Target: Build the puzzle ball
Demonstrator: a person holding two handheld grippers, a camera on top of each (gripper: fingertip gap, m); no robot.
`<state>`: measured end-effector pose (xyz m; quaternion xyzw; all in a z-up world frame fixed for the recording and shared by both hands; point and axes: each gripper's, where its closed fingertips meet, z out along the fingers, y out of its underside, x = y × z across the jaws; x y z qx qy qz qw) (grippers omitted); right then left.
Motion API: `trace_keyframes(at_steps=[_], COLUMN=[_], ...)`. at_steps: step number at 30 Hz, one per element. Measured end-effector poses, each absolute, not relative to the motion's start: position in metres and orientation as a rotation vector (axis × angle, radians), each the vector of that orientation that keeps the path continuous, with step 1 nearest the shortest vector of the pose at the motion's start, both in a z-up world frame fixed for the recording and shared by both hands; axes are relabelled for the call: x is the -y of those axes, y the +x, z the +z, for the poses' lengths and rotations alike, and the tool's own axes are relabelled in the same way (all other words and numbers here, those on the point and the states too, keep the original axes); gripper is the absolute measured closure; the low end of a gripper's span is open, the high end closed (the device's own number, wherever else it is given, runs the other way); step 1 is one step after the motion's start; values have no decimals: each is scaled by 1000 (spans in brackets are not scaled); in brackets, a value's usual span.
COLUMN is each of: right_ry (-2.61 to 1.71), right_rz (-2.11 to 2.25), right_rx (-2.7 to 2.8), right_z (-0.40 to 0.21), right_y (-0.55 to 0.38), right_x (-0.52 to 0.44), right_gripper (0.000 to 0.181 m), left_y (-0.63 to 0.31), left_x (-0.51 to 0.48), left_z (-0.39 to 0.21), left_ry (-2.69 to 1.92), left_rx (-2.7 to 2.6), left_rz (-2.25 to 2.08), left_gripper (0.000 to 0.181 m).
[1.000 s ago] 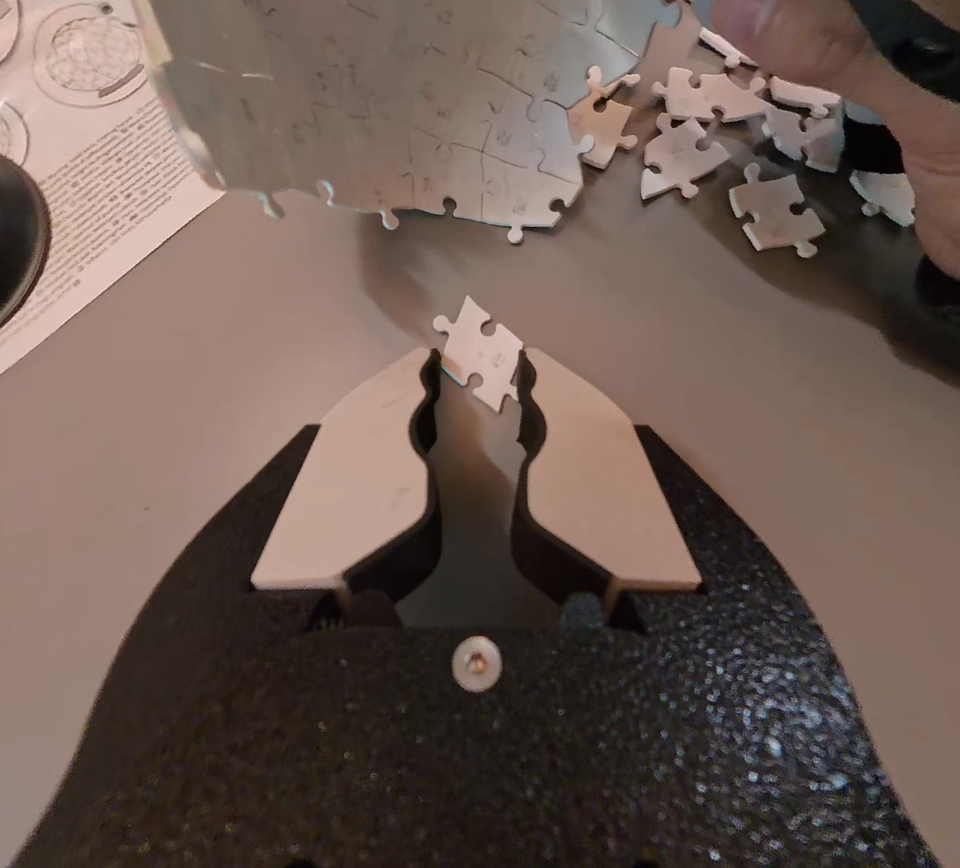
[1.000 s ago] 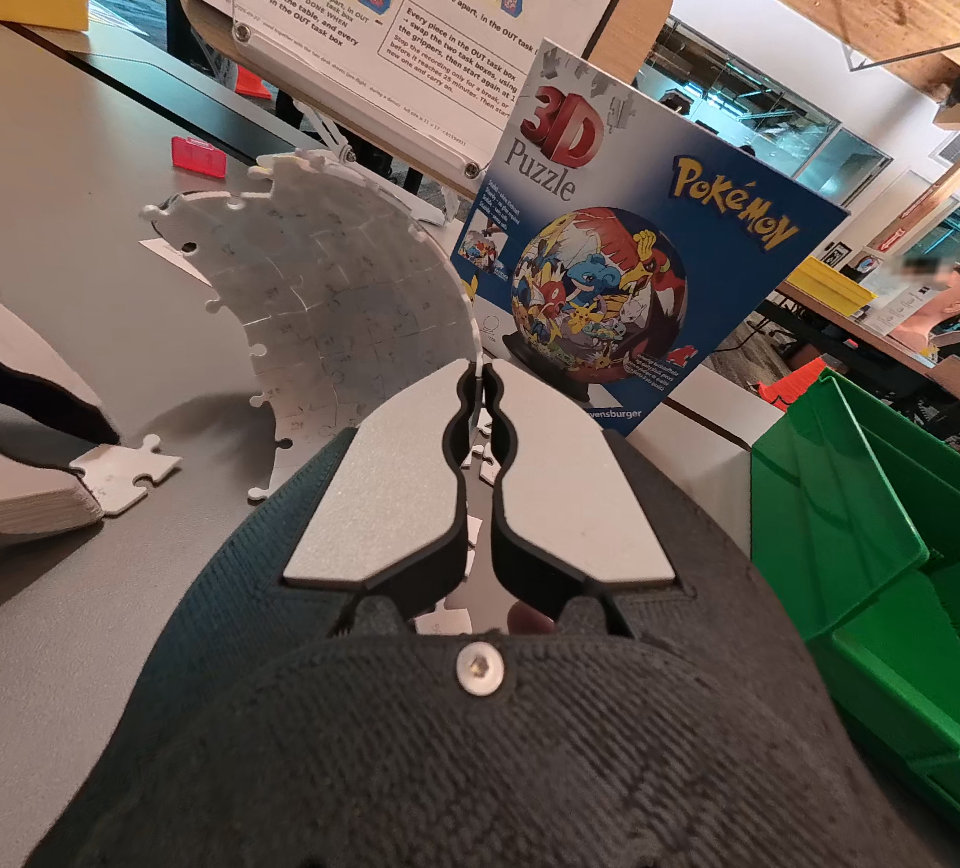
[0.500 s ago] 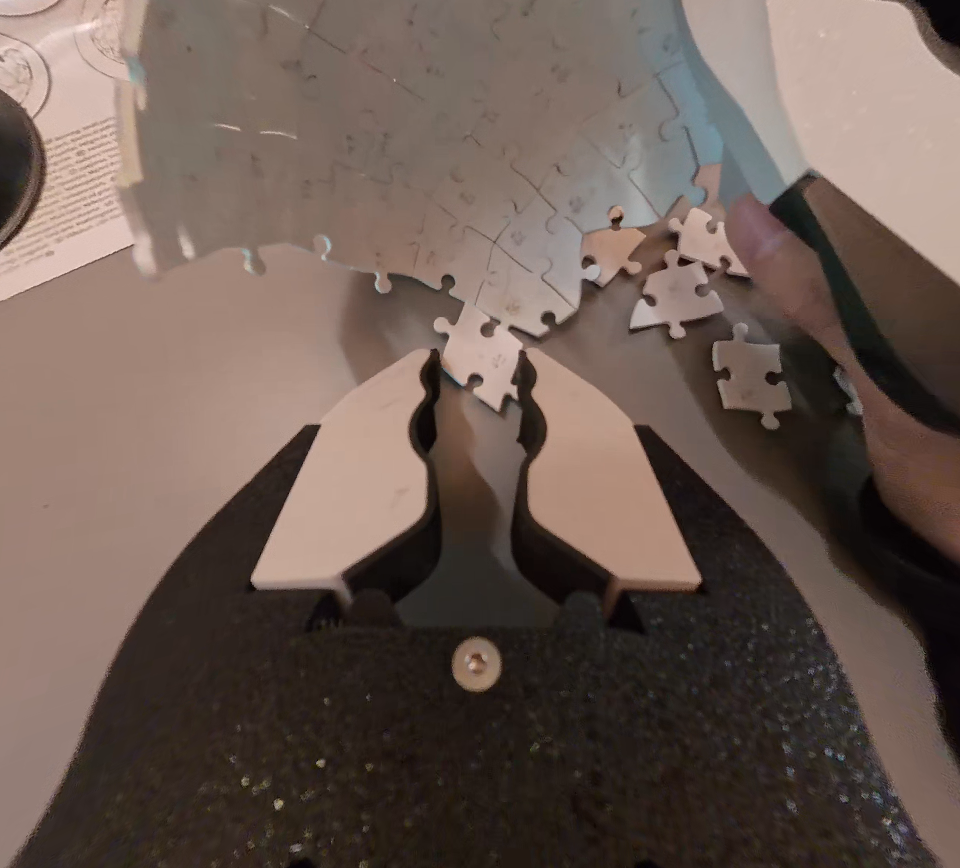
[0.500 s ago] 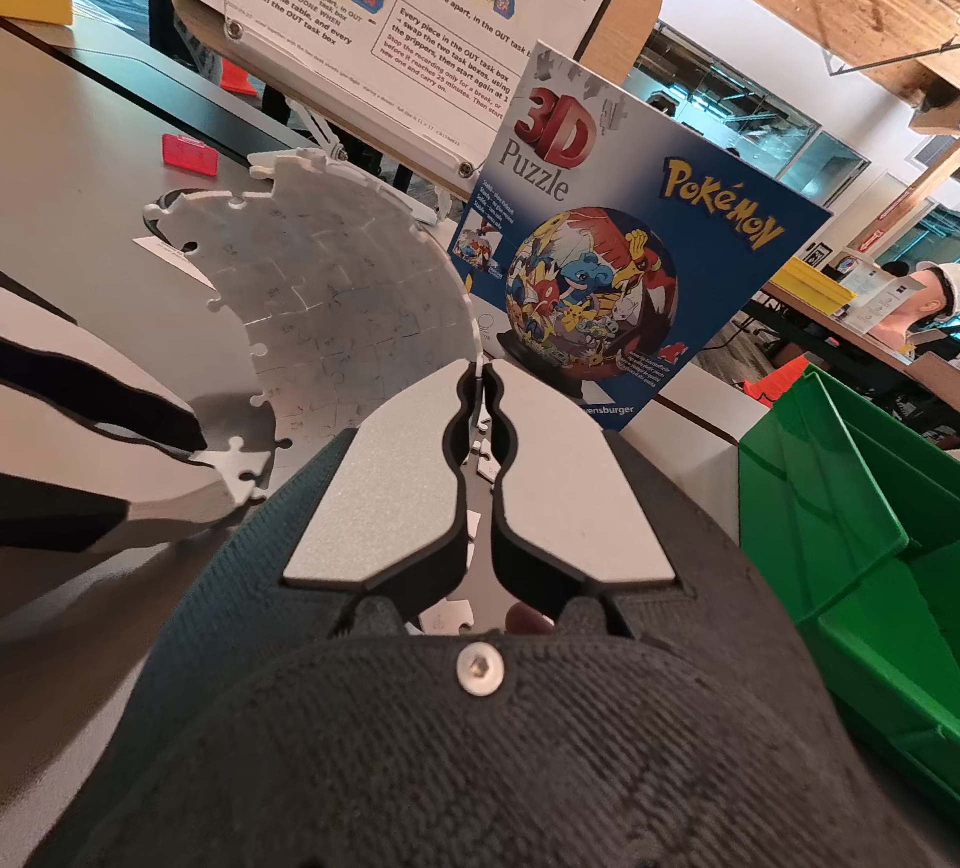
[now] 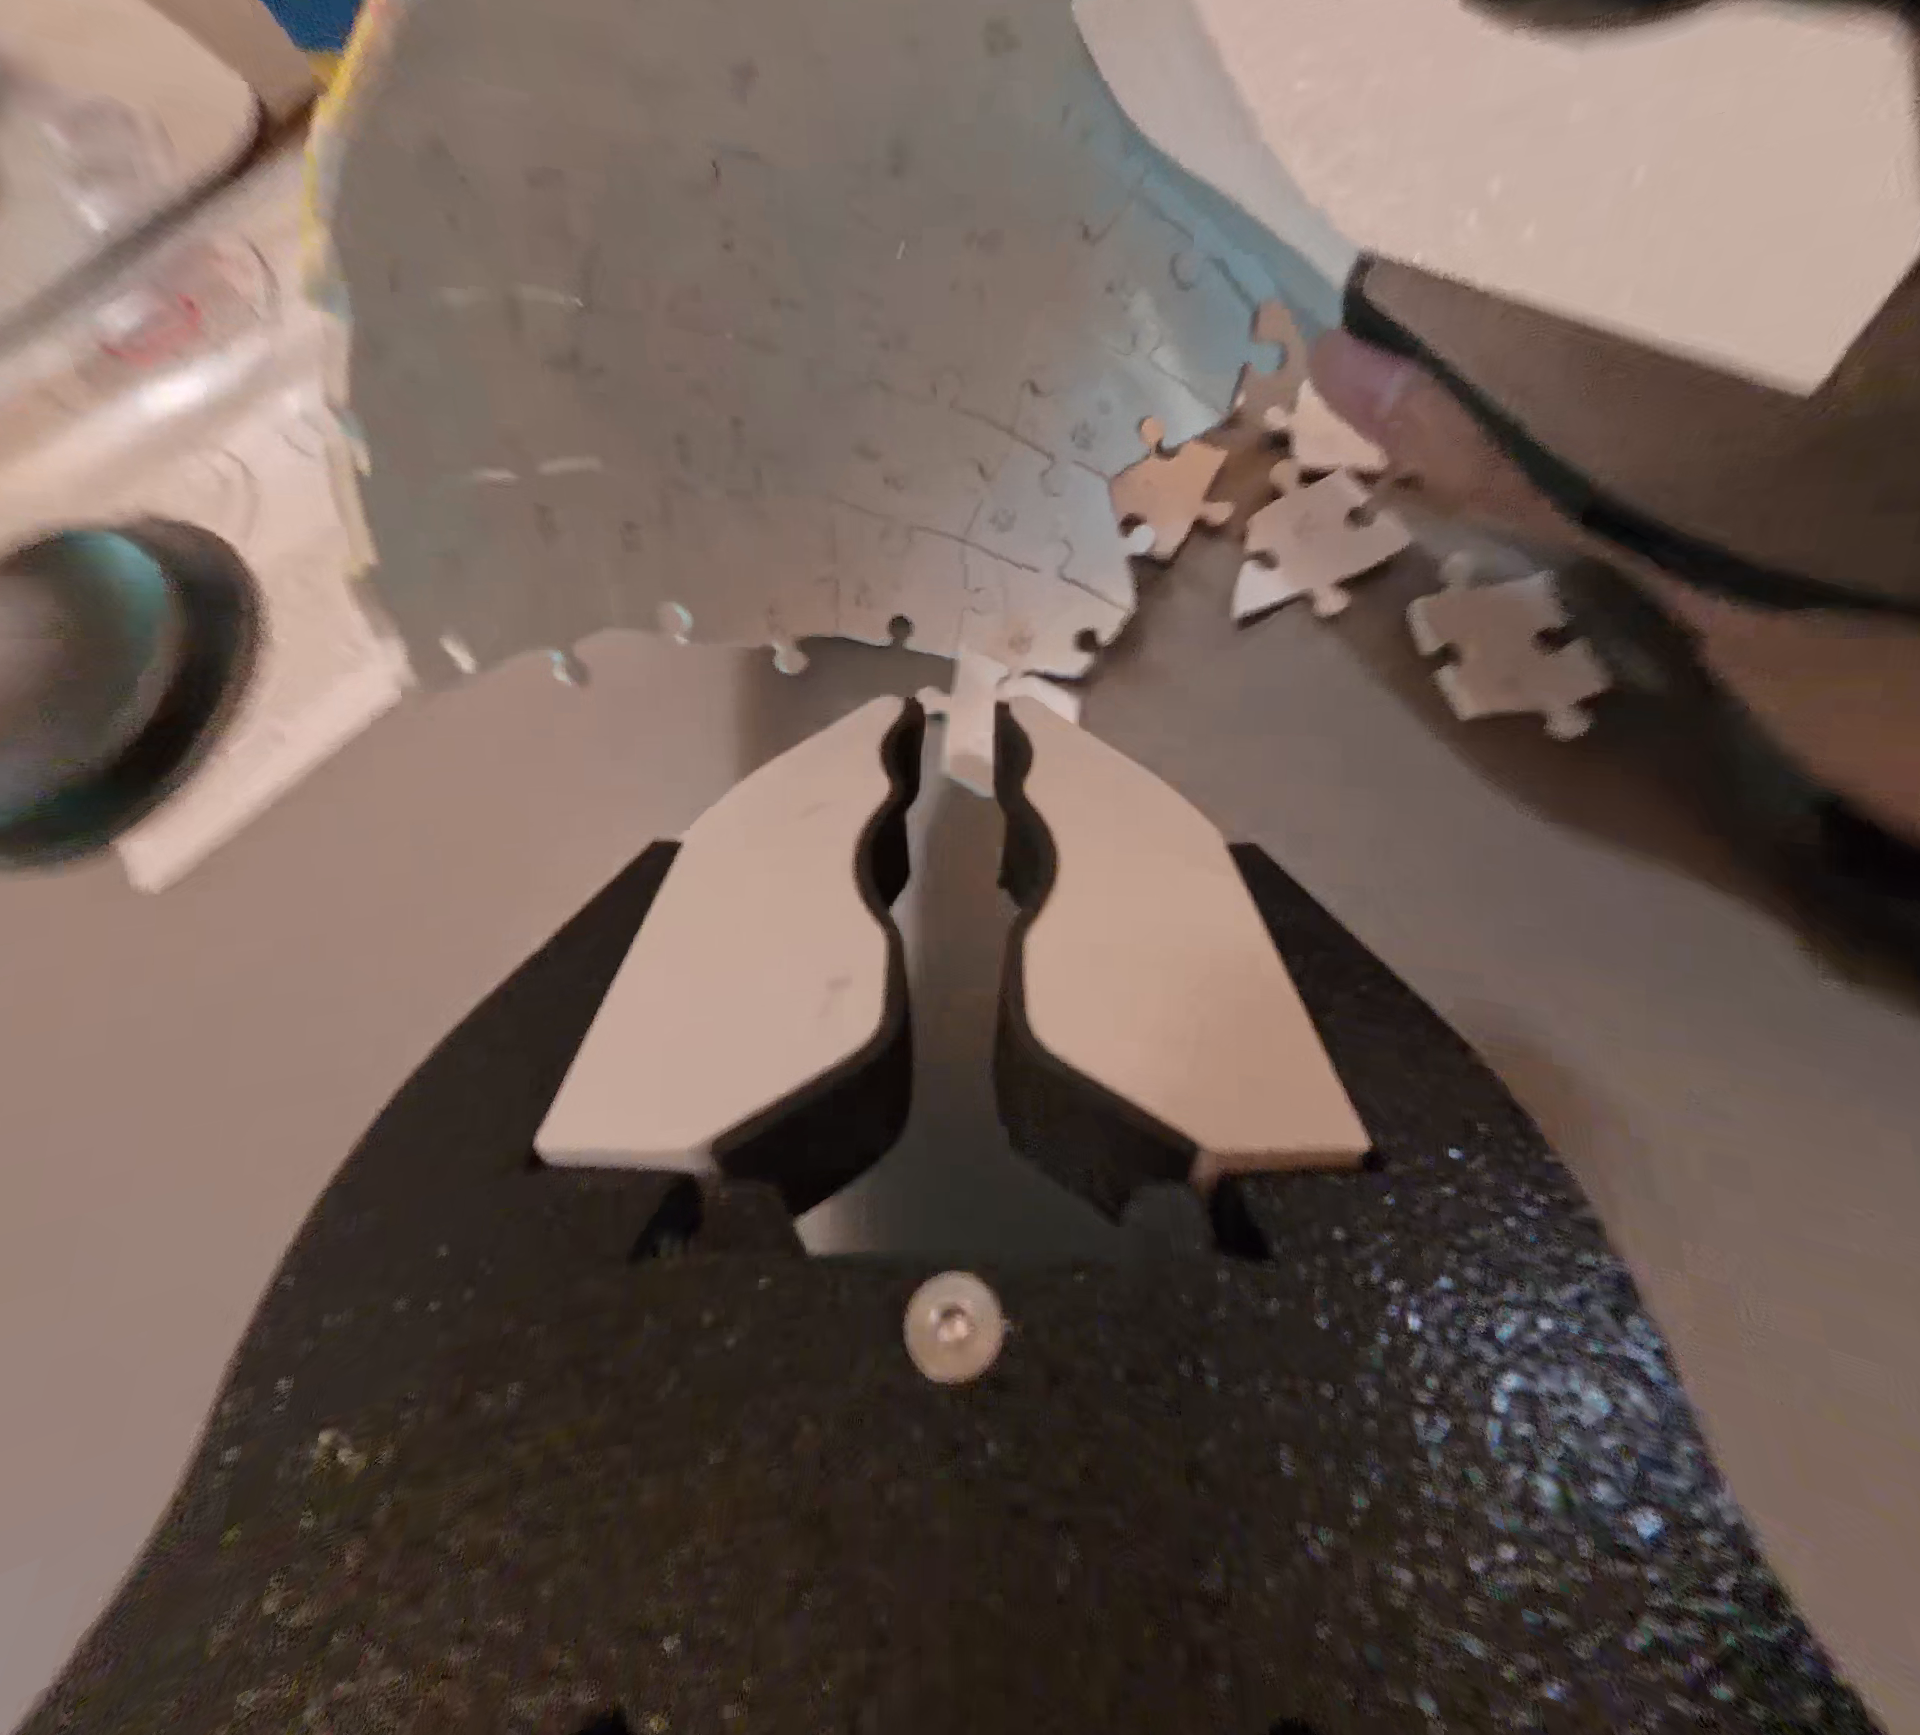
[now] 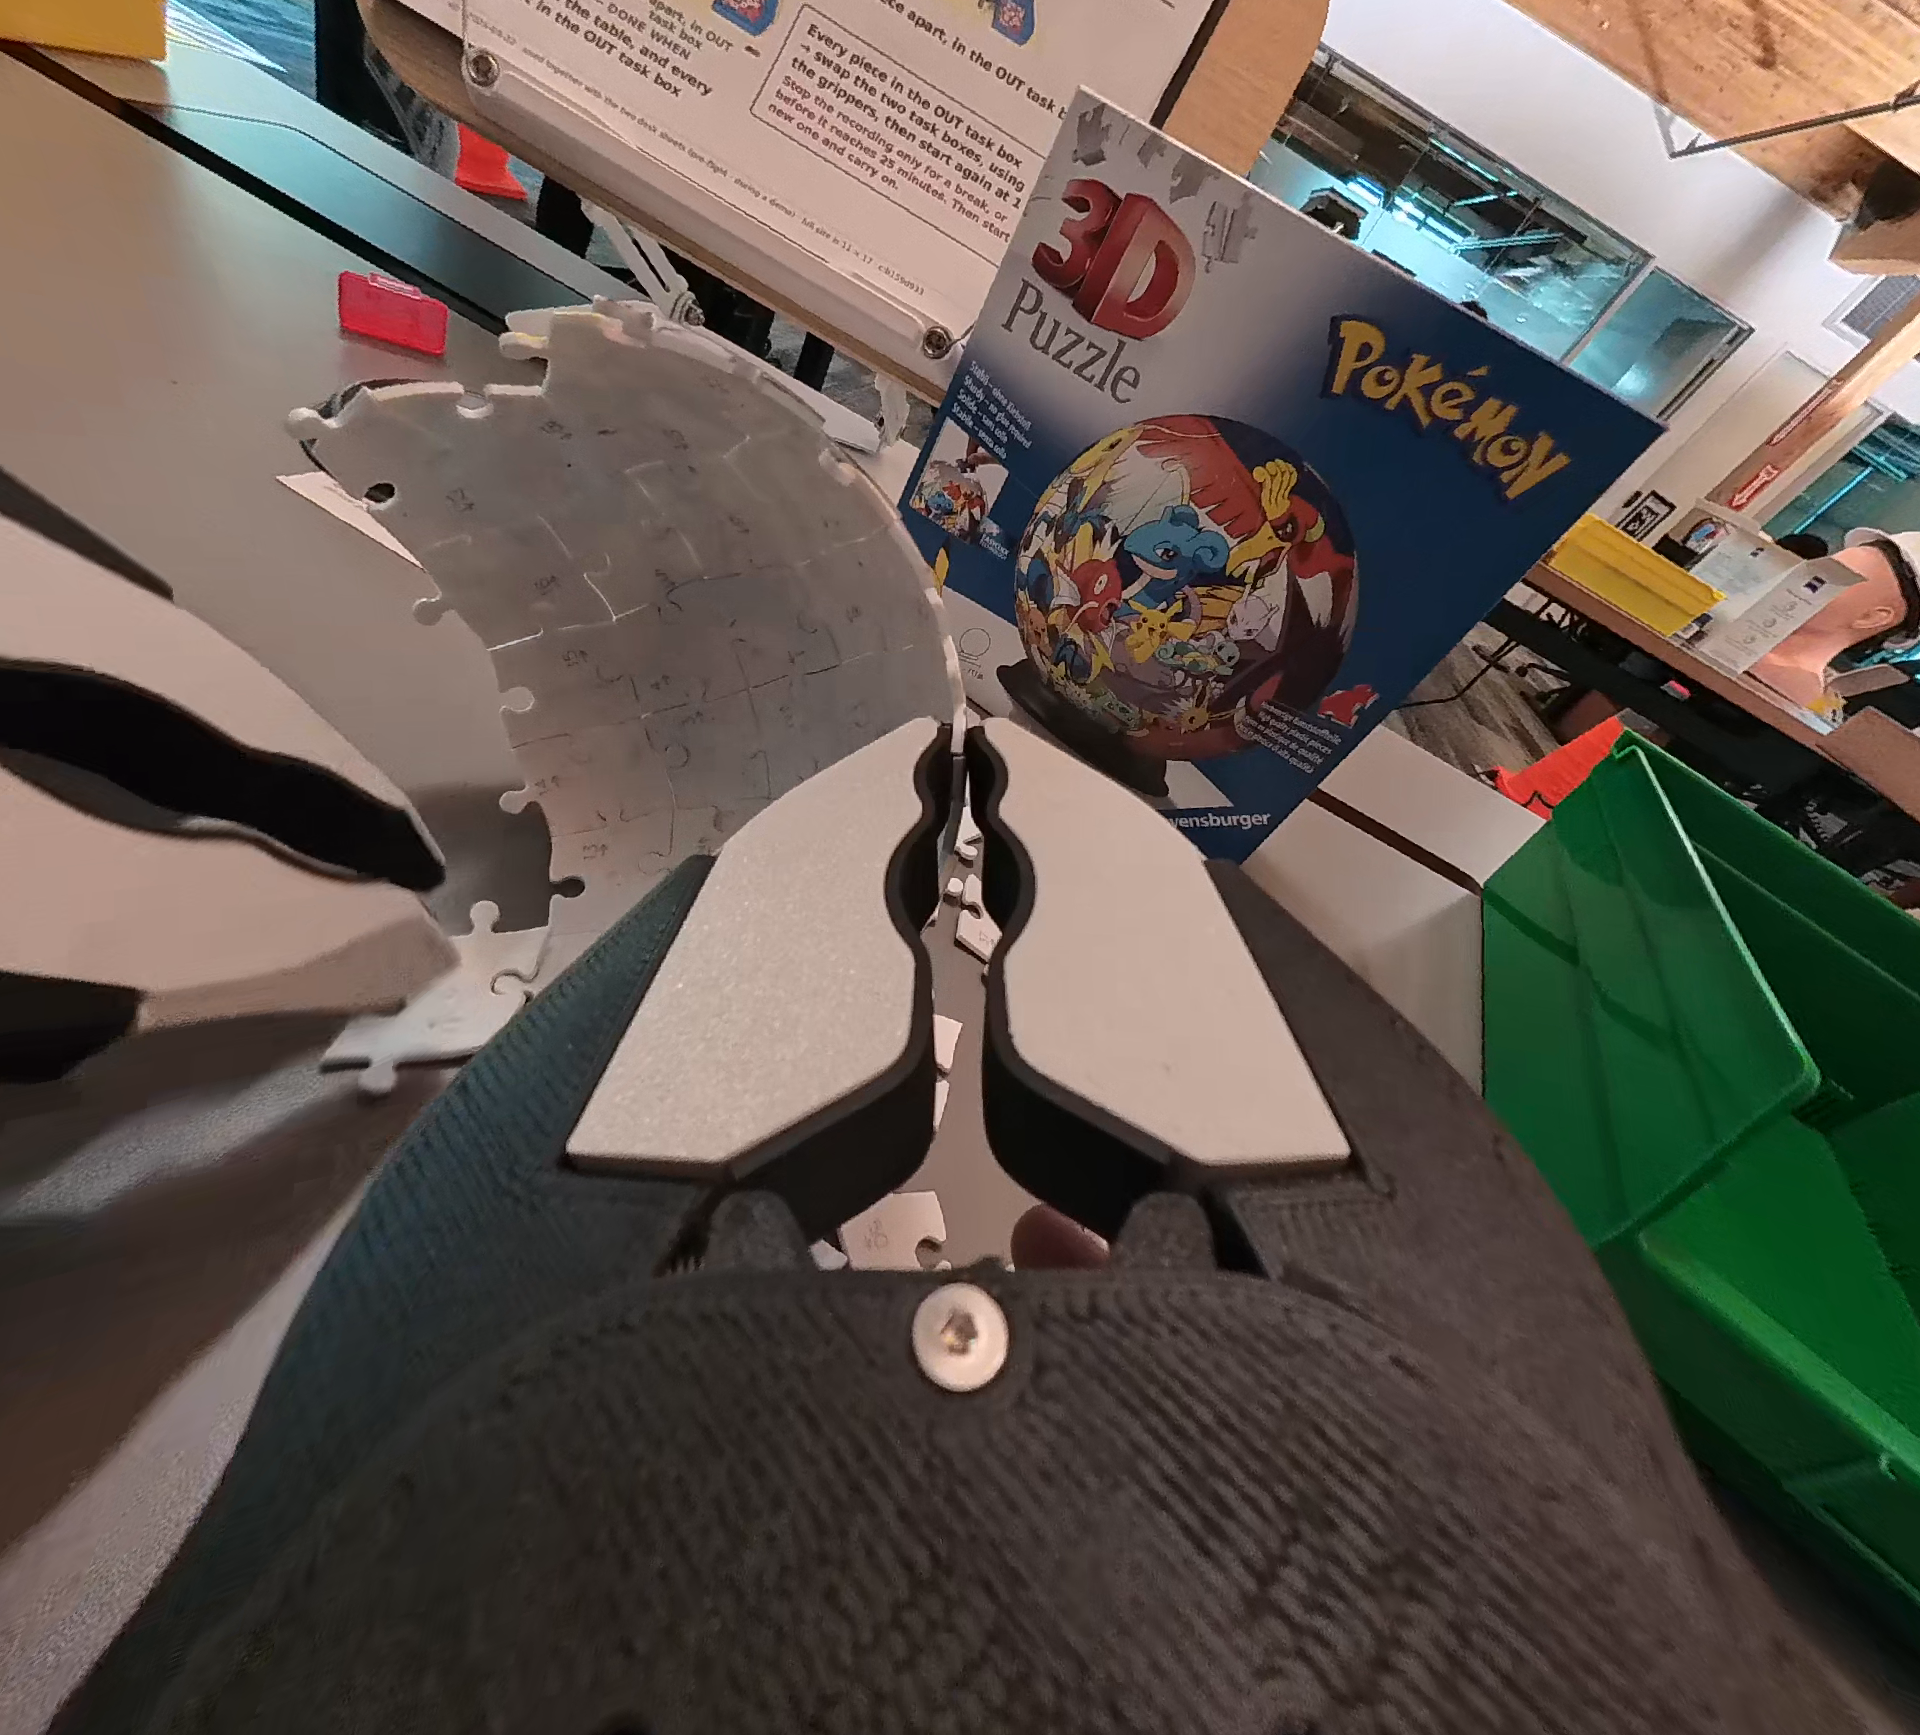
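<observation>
Partial shell [image 5: 727, 283] assembled, perhaps half; my left gripper [image 5: 958, 729] clamps one piece [image 5: 971, 735] at its rim, right gripper [image 6: 958, 740] pinches the shell; loose pieces [image 5: 1496, 646] remain on the bench [image 5: 364, 906].

A curved, half-built puzzle shell [image 5: 727, 314], pale inner face showing, stands on edge on the grey surface [image 5: 312, 958]; one loose piece [image 5: 971, 729] meets its lower rim, spare pieces [image 5: 1507, 657] scattered beside.

The left gripper [image 5: 961, 735] grips a single puzzle piece [image 5: 971, 729] against the lower edge of the curved puzzle shell [image 5: 727, 283]. Loose pieces [image 5: 1320, 532] lie on the table [image 5: 312, 958] to the right.
</observation>
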<state>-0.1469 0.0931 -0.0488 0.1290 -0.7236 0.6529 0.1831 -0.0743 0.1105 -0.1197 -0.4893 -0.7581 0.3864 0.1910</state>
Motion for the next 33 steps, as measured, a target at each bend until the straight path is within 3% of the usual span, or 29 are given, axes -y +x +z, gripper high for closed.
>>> trace_keyframes(at_steps=[6,33], right_ry=[364,365], right_rz=[1841,1664], right_rx=[2035,2074], right_z=[-49,-65], right_y=[-147,-154], right_x=[-94,-124], right_gripper=[179,175], left_y=[-74,-82], left_x=[-104,-105], left_z=[-131,-138], left_ry=[-1820,-1735], left_rx=[1980,2045], left_rz=[1188,1063], left_gripper=[181,181])
